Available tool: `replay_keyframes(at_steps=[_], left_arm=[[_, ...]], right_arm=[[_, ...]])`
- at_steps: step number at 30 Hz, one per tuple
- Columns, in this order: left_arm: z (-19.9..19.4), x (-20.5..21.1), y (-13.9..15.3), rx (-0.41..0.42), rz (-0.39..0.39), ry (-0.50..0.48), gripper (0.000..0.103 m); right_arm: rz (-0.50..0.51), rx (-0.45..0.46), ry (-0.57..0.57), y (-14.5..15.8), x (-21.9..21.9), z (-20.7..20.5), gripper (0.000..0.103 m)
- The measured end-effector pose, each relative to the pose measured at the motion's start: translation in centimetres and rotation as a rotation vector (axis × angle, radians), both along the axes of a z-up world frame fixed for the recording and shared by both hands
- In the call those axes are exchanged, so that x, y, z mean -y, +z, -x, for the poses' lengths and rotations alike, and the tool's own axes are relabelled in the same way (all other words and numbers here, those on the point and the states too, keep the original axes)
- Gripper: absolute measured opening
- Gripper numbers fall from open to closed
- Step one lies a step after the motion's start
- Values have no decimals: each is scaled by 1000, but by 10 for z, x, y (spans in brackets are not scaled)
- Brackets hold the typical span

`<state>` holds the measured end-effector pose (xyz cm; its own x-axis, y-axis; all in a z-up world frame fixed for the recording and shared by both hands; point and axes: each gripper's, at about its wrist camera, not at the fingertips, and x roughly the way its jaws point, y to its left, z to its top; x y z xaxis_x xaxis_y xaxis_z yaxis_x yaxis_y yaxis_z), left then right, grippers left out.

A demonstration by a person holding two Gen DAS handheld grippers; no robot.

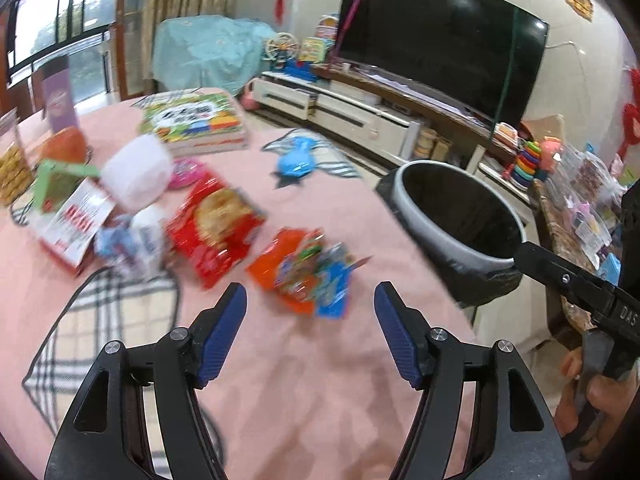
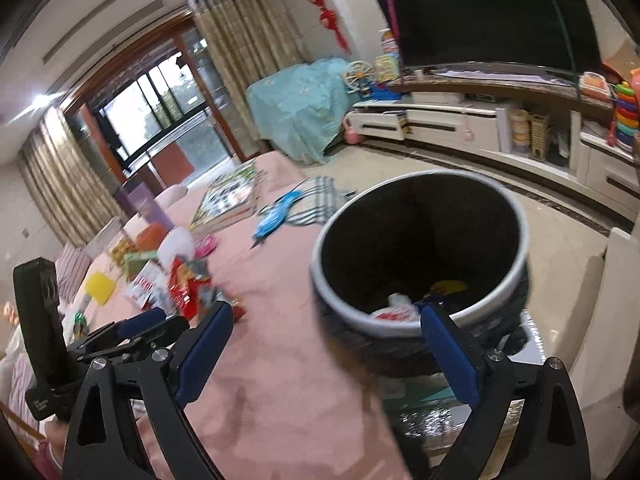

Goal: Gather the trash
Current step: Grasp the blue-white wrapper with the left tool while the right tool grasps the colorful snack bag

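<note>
Two tongs show, both with jaws apart and nothing between them. One pink-clothed surface carries the litter. One bin, grey-rimmed with a black liner, stands just off the surface's right edge; from the right wrist view it lies ahead and slightly right of the right tongs, whose right finger overlaps its near rim. Inside the bin lie a white and red scrap and something yellow, though blur hides what they are.

The left tongs hang over the cloth, jaws moderately open. One orange wrapper, crumpled, with blue and green print, lies just ahead of the fingertips, between their lines but apart from both pads. One red packet with a round golden picture lies beside it, to the left and a little farther off. One red-and-white carton lies farther left, with small crumpled blue-white wrappers between it and the red packet; their count is lost in blur.
</note>
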<state>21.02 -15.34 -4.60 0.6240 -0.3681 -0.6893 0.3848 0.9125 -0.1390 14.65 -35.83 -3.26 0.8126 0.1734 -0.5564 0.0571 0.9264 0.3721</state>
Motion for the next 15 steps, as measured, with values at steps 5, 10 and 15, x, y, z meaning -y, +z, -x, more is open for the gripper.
replay_keyframes(at_steps=[5,10,15], left_arm=[[4,-30,-10,-24,-4,53,68],[6,-55,-17,-39,1,110,68],[5,-74,-21,-49,2,150,68]], right_arm=[[6,-11,63,-6,-32,-3,96],[18,-22,113,-11,-57,-5,96],[25,-29,155,-17,-78,-10,96]])
